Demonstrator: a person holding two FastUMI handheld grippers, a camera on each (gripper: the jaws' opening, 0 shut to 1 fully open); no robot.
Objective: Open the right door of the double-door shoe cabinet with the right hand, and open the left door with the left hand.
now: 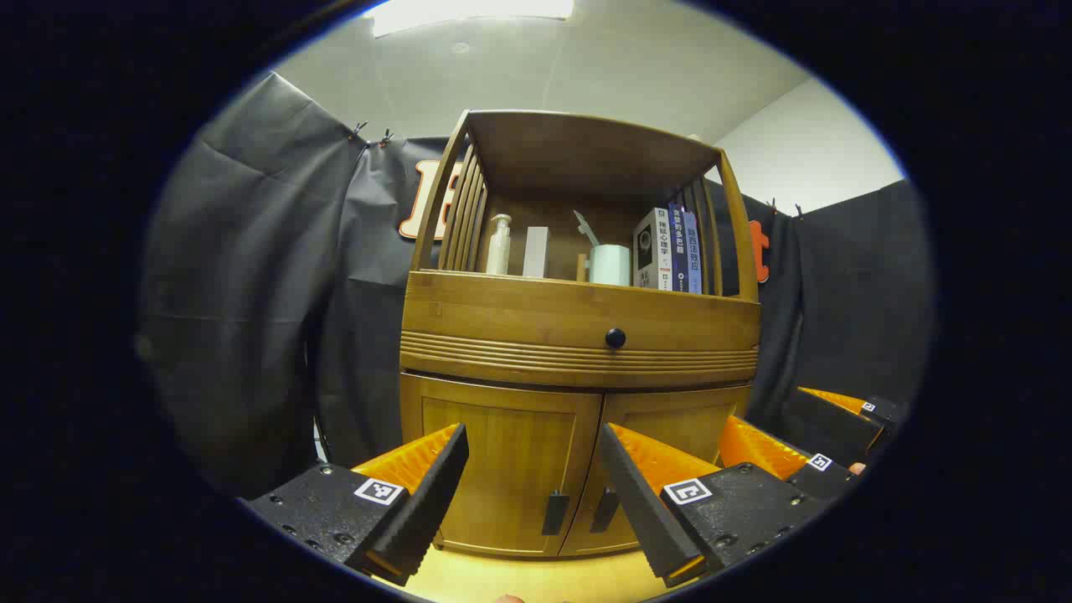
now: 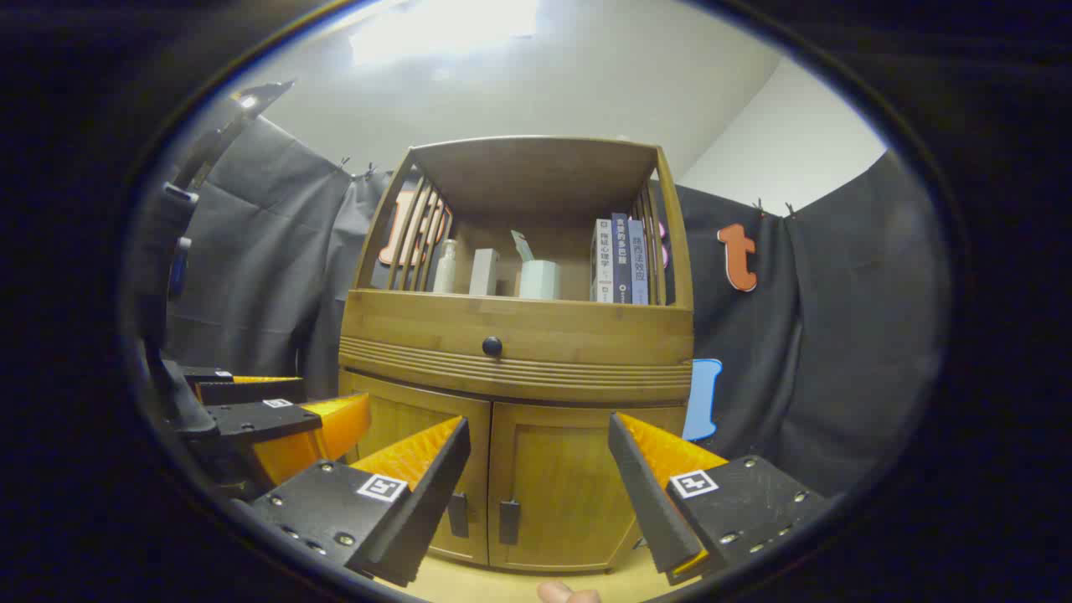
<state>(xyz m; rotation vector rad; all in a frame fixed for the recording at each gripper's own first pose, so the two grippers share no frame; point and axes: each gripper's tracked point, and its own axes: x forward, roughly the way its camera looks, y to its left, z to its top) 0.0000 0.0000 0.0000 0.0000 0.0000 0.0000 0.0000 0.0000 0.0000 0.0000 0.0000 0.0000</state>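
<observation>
A wooden cabinet (image 1: 578, 335) is seen straight ahead in the left gripper view, standing on a pale wooden floor (image 1: 536, 578) against the black cloth wall. Both doors are shut: the left door (image 1: 502, 465) and the right door (image 1: 670, 435) meet at a centre seam, each carrying a dark handle, the left handle (image 1: 554, 512) and the right handle (image 1: 605, 509) set just beside the seam near the bottom. Above the doors a drawer with a round dark knob (image 1: 615, 338) is seen, and on the open shelf above it a bottle (image 1: 499, 244), a white box (image 1: 536, 251), a white cup (image 1: 610, 264) and upright books (image 1: 674, 249) are lined up. The left gripper (image 1: 532, 469) is held wide open with nothing between its fingers, short of the cabinet, framing the handles. The right gripper (image 1: 804, 444) is seen farther off at lower right, also apart from the cabinet. In the right gripper view the cabinet (image 2: 515, 352) is again faced, the left door (image 2: 419, 435) and right door (image 2: 561, 469) closed. The right gripper (image 2: 536, 473) is spread wide and grips nothing, with the handles between its fingers but not touched. The left gripper (image 2: 276, 419) is seen at lower left, near the left door.
</observation>
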